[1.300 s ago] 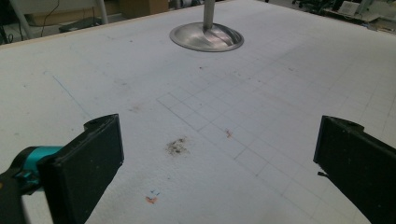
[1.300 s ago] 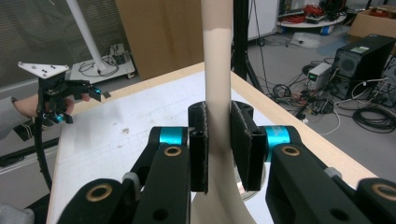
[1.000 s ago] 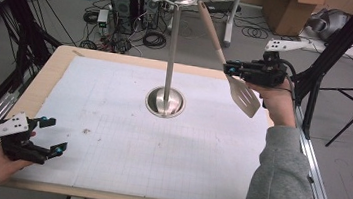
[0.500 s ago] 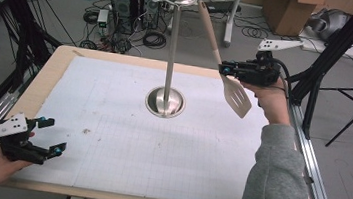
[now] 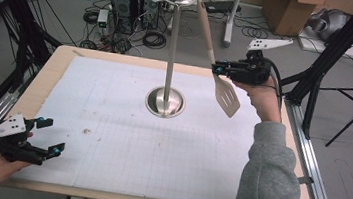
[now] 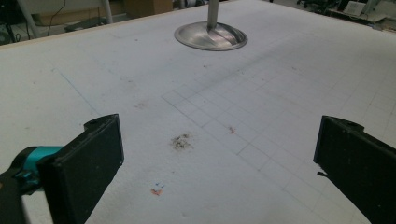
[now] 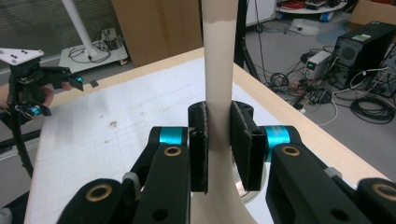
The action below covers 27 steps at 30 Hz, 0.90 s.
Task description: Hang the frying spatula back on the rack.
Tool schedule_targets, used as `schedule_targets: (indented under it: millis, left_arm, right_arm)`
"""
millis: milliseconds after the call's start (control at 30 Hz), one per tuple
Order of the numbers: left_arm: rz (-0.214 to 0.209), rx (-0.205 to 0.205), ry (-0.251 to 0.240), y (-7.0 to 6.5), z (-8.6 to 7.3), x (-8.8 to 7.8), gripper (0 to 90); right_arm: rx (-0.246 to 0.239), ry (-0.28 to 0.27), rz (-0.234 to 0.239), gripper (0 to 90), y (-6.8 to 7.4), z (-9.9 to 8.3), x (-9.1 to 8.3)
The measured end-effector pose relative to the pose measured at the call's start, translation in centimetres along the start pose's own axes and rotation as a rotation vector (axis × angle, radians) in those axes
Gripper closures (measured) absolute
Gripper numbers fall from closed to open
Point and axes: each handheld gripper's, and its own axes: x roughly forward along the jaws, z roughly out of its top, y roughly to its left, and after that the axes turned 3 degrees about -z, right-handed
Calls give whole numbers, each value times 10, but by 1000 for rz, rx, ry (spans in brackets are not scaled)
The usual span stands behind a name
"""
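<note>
Work in hand: the right gripper (image 5: 217, 67) is pinching the neck of the spatula (image 5: 226, 94), which is hanging by its handle tip from the hook ring at the top of the stand (image 5: 171, 53).
Change: since the earlier high views the spatula's blade is sitting a little nearer the pole and the right hand has shifted slightly; the handle top is staying at the ring.
Meaning: by my judgement the hanging or unhooking is mid-step, with the grip not yet let go.
Right gripper, close up: in the right gripper view the two pads (image 7: 244, 140) are pressing on the pale handle (image 7: 219, 70) from both sides.
Left gripper (image 5: 49, 136): jaws spread wide, holding nothing, resting near the table's (image 5: 41, 79) near left corner.
Spatula's place: in the air above the table's far right part, tilted, blade down.
Containers: none on the table; the stand's dished base (image 6: 211, 36) is carrying the pole alone.
</note>
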Motion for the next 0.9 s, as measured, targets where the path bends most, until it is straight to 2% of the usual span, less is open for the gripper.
schedule_targets:
  millis: [900]
  left_arm:
    - [7,-4,0,-1,-1,-6,20]
  right_arm:
    - [-15,21,-15,779,4,1,35]
